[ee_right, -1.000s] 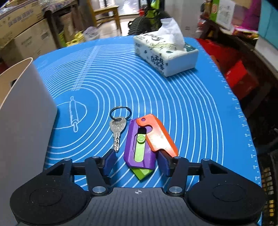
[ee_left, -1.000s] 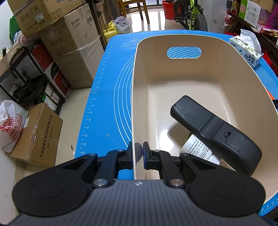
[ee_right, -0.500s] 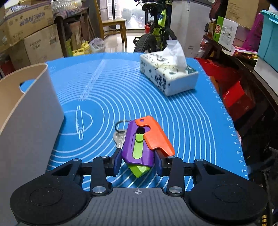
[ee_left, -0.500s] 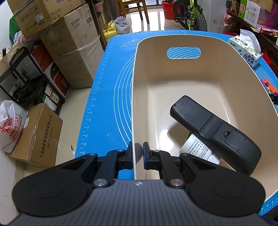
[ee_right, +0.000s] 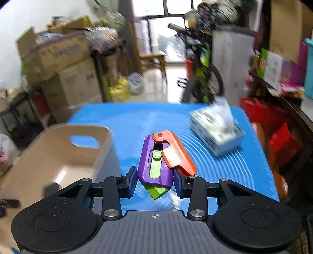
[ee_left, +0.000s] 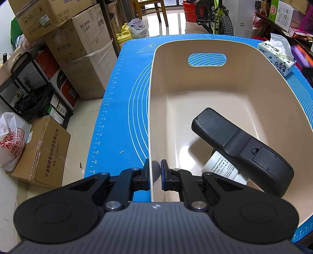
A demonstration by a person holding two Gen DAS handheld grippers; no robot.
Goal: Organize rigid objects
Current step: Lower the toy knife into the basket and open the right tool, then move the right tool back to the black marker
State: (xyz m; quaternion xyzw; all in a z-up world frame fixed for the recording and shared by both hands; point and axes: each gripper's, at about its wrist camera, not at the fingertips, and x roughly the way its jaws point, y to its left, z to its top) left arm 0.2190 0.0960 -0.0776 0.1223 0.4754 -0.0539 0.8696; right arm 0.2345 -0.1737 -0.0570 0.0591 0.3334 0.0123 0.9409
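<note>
Background: stacked cardboard boxes (ee_left: 82, 58) at ten o'clock beside a black metal rack (ee_left: 33, 91); pale tiled floor (ee_left: 86, 113); wooden chair (ee_left: 150, 7) and green bicycle (ee_left: 217, 15) at twelve o'clock; bright window (ee_right: 168, 33) beyond; cluttered shelf (ee_left: 283, 17) at two o'clock.

- A blue baking mat (ee_left: 125, 101) printed with pale curved lines covers the table.
- A tissue box (ee_left: 276, 56) stands on the mat at its far right corner.
- Stacked cardboard boxes (ee_left: 78, 52) sit on the floor just left of the mat.
- A white plastic bag (ee_left: 11, 136) with red lettering lies further left.
- A yellow jug (ee_left: 125, 34), a wooden chair (ee_left: 148, 7) and a bicycle (ee_left: 217, 17) stand beyond the mat's far edge.
</note>
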